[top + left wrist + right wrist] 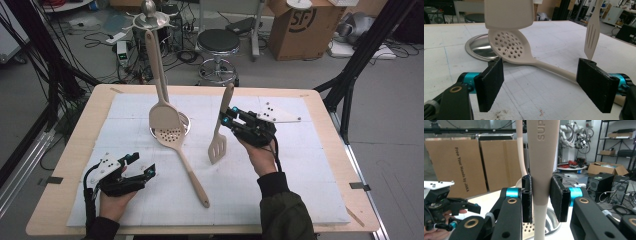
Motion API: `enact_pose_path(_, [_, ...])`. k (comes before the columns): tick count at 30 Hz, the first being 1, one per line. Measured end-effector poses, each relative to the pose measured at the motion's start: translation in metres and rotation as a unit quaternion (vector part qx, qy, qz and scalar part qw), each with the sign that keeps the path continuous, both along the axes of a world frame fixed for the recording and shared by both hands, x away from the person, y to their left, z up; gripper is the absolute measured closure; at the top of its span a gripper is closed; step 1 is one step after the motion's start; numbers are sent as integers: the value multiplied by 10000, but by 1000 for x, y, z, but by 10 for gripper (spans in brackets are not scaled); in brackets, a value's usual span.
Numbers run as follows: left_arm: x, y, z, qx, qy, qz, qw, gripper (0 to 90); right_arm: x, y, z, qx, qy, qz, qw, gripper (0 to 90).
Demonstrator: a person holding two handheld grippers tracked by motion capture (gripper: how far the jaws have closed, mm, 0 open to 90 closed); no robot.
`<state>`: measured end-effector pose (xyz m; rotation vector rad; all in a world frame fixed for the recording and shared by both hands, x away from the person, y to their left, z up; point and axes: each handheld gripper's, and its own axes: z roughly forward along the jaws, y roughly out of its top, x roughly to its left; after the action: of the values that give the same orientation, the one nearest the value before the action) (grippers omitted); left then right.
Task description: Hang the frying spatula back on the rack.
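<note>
My right gripper (227, 116) is shut on the handle of a beige slotted spatula (218, 147), held upright above the mat with the blade down. In the right gripper view the pads (556, 195) press both sides of the handle (541, 170). A beige perforated skimmer (172, 135) lies on the mat, its head against a round metal base (186, 122) and its handle (195, 180) running toward me. A solid beige turner (162, 117) hangs from the rack top (148, 20). My left gripper (143, 164) rests at the near left, open, with the skimmer (510, 48) ahead of its jaws.
The wooden table (65, 165) carries a white mat (300, 170). Behind it stand a stool (218, 47), a cardboard box (300, 27) and loose cables on the floor. Black frame legs rise at both sides.
</note>
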<state>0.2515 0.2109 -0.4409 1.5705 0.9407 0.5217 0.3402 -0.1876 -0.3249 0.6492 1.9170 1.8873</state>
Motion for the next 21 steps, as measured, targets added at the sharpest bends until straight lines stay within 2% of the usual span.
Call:
enact_pose_path(10, [0,0,0,-7,4,19,10000,228,10,3,5,530,58,139,9985,729])
enact_pose_path(21, [-2,4,-1,-10,3,82,10000,228,18,17,14,637,17,271,9976,730])
